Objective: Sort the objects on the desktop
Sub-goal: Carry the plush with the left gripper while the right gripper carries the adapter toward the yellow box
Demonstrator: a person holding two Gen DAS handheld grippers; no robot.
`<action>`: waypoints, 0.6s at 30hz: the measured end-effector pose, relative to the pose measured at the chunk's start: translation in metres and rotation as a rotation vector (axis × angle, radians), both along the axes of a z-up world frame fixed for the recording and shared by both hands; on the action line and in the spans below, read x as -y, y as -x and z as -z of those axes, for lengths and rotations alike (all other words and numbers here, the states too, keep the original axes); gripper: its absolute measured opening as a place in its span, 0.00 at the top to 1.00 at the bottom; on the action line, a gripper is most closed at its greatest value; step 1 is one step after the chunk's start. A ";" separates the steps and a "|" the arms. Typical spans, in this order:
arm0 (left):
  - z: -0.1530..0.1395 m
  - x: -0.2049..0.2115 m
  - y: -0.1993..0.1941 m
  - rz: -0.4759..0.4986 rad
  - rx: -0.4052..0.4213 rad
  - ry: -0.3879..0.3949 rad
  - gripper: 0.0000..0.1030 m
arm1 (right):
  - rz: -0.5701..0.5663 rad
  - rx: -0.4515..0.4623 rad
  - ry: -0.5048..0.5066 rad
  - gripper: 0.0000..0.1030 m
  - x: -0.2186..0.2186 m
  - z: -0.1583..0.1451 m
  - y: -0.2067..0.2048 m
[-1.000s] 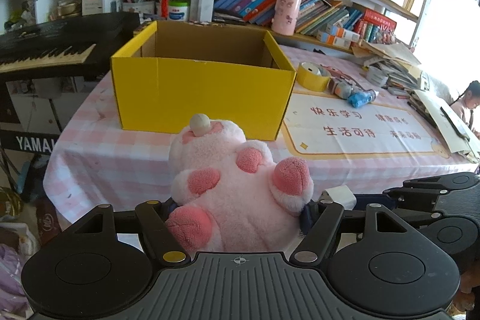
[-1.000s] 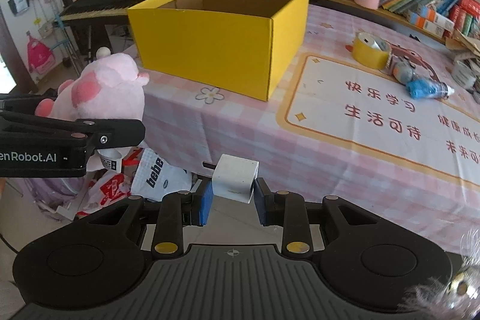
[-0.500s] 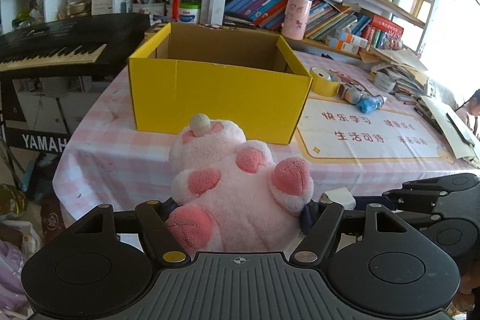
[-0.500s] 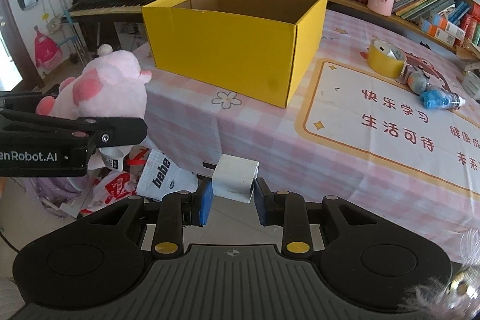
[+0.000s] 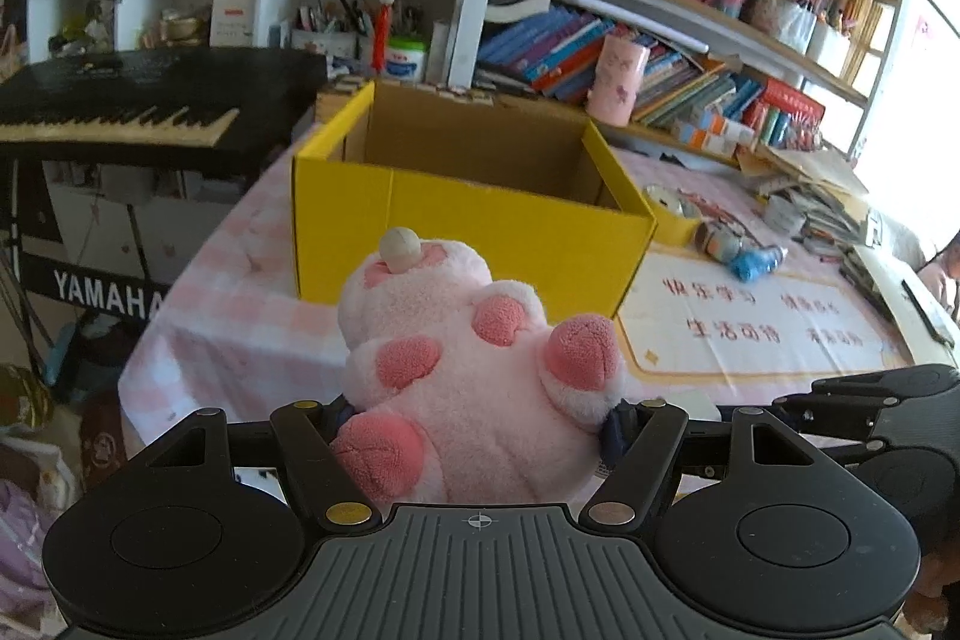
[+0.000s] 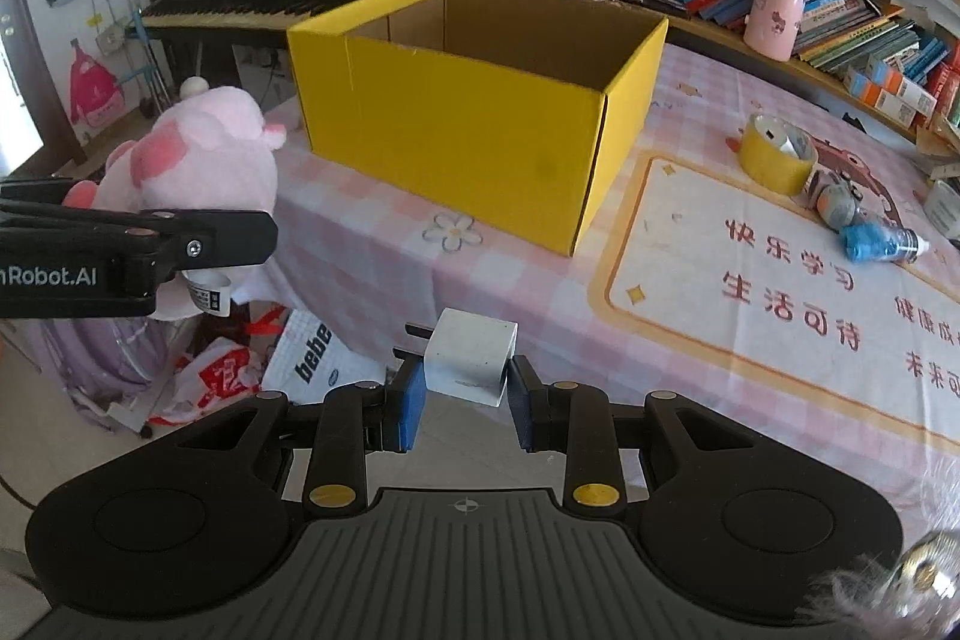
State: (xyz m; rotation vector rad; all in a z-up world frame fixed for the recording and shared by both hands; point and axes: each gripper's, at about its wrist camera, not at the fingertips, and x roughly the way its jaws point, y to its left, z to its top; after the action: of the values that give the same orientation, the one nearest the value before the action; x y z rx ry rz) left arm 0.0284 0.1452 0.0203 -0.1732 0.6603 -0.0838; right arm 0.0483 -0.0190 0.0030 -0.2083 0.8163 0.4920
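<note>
The open-topped yellow cardboard box (image 6: 480,100) stands on the pink checked tablecloth (image 6: 372,268), and both grippers are held short of the table's near edge with their loads. The left gripper (image 5: 480,424) is clamped on a fluffy pink plush toy with darker pink paw pads (image 5: 468,370); the right gripper (image 6: 465,400) pinches a small white block, perhaps a plastic clip or adapter (image 6: 471,361), between its blue pads.

The step in hand looks like the carry toward the box. Next, each load must rise above the front wall, pass over the opening, and be released inside; the bulky toy needs the more clearance.

Compared with a second ago, the box sits higher and farther in the left view, nearer in the right. A yellow tape roll (image 6: 777,154) and blue bottle (image 6: 876,244) wait on the printed mat (image 6: 750,292).
</note>
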 end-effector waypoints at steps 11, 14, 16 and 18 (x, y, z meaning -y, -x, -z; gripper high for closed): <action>-0.022 -0.016 -0.040 -0.055 0.067 -0.030 0.30 | -0.047 0.052 -0.069 0.74 -0.013 -0.030 -0.044; -0.028 -0.019 -0.056 -0.074 0.082 -0.025 0.30 | -0.060 0.077 -0.089 0.74 -0.016 -0.041 -0.064; -0.032 -0.023 -0.069 -0.082 0.088 0.014 0.30 | -0.072 0.097 -0.097 0.74 -0.017 -0.048 -0.077; -0.036 -0.025 -0.085 -0.077 0.094 0.023 0.30 | -0.083 0.118 -0.104 0.74 -0.017 -0.054 -0.091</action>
State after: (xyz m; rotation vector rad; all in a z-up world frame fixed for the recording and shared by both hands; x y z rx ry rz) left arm 0.1132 0.1701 0.0563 -0.2153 0.5583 -0.0251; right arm 0.1393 -0.0016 0.0568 -0.1739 0.6676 0.5928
